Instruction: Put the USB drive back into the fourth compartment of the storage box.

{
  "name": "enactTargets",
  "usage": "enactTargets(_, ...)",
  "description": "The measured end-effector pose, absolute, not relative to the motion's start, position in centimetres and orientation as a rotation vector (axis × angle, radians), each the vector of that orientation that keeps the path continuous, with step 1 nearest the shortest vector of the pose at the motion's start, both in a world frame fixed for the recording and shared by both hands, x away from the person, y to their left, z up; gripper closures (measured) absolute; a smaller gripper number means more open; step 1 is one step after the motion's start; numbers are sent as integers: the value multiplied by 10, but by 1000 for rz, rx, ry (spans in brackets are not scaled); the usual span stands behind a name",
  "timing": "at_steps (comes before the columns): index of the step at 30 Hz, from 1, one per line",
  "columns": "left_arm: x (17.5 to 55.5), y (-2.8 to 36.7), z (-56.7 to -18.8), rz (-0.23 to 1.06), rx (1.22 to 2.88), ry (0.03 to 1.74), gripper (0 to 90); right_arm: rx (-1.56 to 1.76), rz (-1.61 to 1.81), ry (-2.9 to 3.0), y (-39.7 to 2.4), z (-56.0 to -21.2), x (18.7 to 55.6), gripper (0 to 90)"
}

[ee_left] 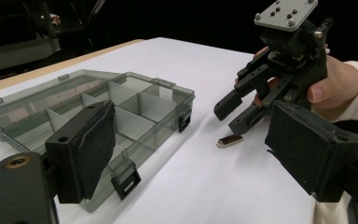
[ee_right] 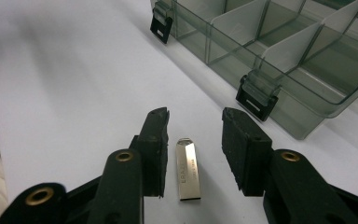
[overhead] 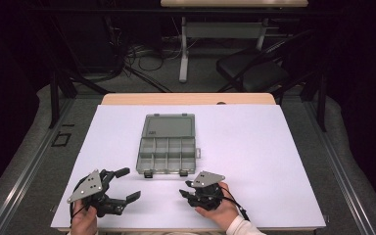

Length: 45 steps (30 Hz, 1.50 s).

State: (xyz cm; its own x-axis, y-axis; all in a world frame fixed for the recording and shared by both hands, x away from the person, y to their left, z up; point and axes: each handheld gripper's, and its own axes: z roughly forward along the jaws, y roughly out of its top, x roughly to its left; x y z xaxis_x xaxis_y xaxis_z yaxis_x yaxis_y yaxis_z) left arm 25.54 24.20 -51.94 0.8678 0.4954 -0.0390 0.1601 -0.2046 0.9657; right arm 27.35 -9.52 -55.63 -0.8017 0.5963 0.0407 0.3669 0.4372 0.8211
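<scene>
**Risk: flash drive skidding out of the grasp**

The right gripper (ee_right: 195, 140) is unclenched; its 2 jaws straddle the flash drive (ee_right: 188, 170), untouched, flat on the table (overhead: 274, 147) near the organizer box (overhead: 168, 147). An uneven closure could push it sideways. The left gripper (overhead: 122, 185) stands released, idle.

A silver USB stick (ee_right: 188, 171) lies on the white table (overhead: 254, 147). At its 1 o'clock, a smoky grey, see-through organiser box (ee_right: 279, 51) has black latches.

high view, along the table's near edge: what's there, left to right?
Left tool, jaws wide apart, nothing between them → right tool, held in a hand. Behind the gap between them lies the open clear organizer box.
</scene>
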Motion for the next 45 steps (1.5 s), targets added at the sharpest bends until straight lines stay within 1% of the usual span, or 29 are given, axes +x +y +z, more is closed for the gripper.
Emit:
enactTargets(9,255,242,-519,329,1777,496,157,833,1275,2466,-93,-560,273,647)
enactTargets(14,256,242,-520,320,1775,490,157,851,1248,2468,-94,-563,274,680)
enactTargets(18,256,242,-520,318,1774,487,157,844,1245,2471,-94,-564,274,684)
enactTargets(29,256,242,-520,317,1776,488,157,827,1227,2498,-94,-568,272,741)
enactTargets(45,257,242,-520,316,1775,488,157,826,1218,2503,-94,-570,273,772)
